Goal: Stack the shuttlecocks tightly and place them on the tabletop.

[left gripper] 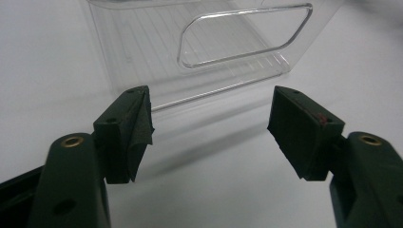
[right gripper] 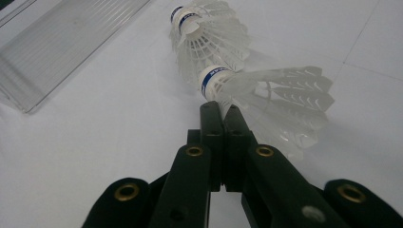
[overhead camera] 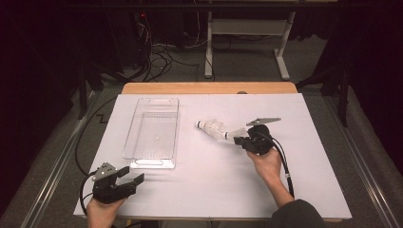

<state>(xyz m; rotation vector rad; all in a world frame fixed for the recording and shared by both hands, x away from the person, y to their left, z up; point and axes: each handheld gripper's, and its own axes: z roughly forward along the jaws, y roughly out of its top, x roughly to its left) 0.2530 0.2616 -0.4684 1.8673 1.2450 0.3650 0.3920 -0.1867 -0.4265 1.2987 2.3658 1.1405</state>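
Two white feather shuttlecocks with blue-banded corks lie mid-table: the far shuttlecock (overhead camera: 208, 126) (right gripper: 209, 33) and the near shuttlecock (overhead camera: 224, 135) (right gripper: 275, 92). My right gripper (overhead camera: 237, 140) (right gripper: 221, 108) comes in from the right with its jaws pressed together on the edge of the near shuttlecock's feather skirt, just behind the cork. The clear plastic container (overhead camera: 153, 100) (left gripper: 247, 35) stands empty to the left. At the table's front left, my left gripper (overhead camera: 132, 175) (left gripper: 209, 128) rests open with nothing between its jaws, pointing at the container's near end wall.
The white tabletop (overhead camera: 214, 185) ends in a wooden strip (overhead camera: 209, 88) at the far side. Cables and a white desk frame (overhead camera: 247, 33) lie on the floor behind. A cable (overhead camera: 285, 166) trails from the right gripper along the forearm.
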